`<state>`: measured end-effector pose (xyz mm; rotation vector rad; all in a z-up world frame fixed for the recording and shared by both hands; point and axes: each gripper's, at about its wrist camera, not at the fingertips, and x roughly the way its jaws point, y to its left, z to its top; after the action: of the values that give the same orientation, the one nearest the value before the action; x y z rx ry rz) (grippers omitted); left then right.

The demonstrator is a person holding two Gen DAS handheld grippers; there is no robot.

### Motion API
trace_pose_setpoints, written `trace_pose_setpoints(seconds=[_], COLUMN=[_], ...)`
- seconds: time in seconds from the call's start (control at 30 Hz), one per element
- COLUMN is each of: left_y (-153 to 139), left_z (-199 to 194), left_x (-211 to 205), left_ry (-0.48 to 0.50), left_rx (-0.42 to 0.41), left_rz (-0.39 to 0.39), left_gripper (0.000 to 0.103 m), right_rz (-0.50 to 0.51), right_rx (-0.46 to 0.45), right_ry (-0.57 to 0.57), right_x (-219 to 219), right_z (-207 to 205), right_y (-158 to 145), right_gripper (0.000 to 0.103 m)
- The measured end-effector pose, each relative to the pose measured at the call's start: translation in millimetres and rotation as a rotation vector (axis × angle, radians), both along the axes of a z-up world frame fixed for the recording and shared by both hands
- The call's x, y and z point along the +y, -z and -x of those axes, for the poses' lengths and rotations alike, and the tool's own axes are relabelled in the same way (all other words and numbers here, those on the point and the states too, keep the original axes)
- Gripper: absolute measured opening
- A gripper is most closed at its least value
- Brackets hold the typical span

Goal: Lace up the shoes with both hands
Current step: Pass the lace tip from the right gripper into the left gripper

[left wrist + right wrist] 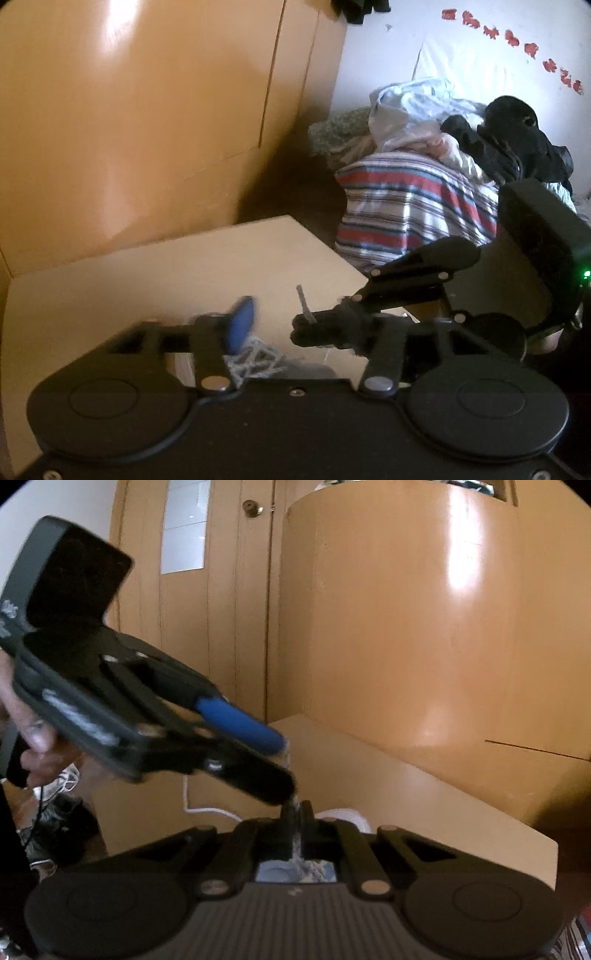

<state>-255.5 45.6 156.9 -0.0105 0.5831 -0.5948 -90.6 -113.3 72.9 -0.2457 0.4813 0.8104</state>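
Observation:
In the right wrist view my right gripper (295, 821) is shut on a white shoelace (294, 843) that runs up out of the shoe (295, 872) below its jaws. The left wrist view shows the right gripper (308, 326) coming in from the right, with the lace's grey tip (302, 299) sticking up out of it. My left gripper (275, 323) stands open beside that tip, its blue pad (240, 325) on the left, over the shoe's crossed laces (255, 363). A hand holds the left gripper (284, 764); its pads are apart around the lace end.
The shoe sits on a beige tabletop (184, 266) with its far corner near a tall orange wardrobe (147, 110). Behind lie a striped blanket (406, 214) and a clothes pile (498, 133). More lace (207, 809) trails on the table; other shoes (55, 812) lie on the floor.

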Motion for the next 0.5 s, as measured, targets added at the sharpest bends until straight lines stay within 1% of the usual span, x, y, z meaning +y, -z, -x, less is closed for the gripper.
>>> trace_pose_setpoints(seconds=[0.13, 0.17, 0.2, 0.23, 0.27, 0.37, 0.43, 0.47, 0.5], left_y=[2.5, 3.7, 4.9, 5.6, 6.5, 8.0, 8.7, 8.6, 8.5], left_z=[-1.3, -2.6, -3.9, -5.0, -5.4, -6.6, -7.4, -7.8, -8.1], left_x=[-1.3, -1.2, -1.2, -1.9, -3.2, -5.5, -6.4, -5.5, -4.7], left_ry=[-0.003, -0.002, 0.000, 0.003, 0.001, 0.004, 0.003, 0.000, -0.003], left_rx=[0.009, 0.019, 0.029, 0.036, 0.034, 0.034, 0.036, 0.038, 0.039], left_rz=[0.021, 0.031, 0.041, 0.043, 0.036, 0.029, 0.024, 0.028, 0.033], left_gripper=[0.051, 0.046, 0.035, 0.029, 0.025, 0.022, 0.015, 0.008, 0.004], right_rz=[0.002, 0.003, 0.005, 0.005, 0.006, 0.009, 0.010, 0.010, 0.011], right_rx=[-0.004, -0.006, -0.005, -0.004, -0.002, 0.004, 0.006, 0.007, 0.009], right_ry=[0.002, 0.001, 0.000, -0.002, -0.005, -0.011, -0.014, -0.015, -0.014], right_x=[-2.4, -2.3, -2.5, -2.6, -2.9, -3.8, -4.1, -4.7, -4.1], right_z=[4.6, 5.6, 6.3, 7.7, 7.5, 8.7, 10.9, 11.4, 7.7], right_y=[-0.9, -1.4, -1.9, -2.6, -2.0, -0.5, -0.7, -0.9, 0.0], right_gripper=[0.003, 0.003, 0.003, 0.003, 0.003, 0.003, 0.003, 0.003, 0.003])
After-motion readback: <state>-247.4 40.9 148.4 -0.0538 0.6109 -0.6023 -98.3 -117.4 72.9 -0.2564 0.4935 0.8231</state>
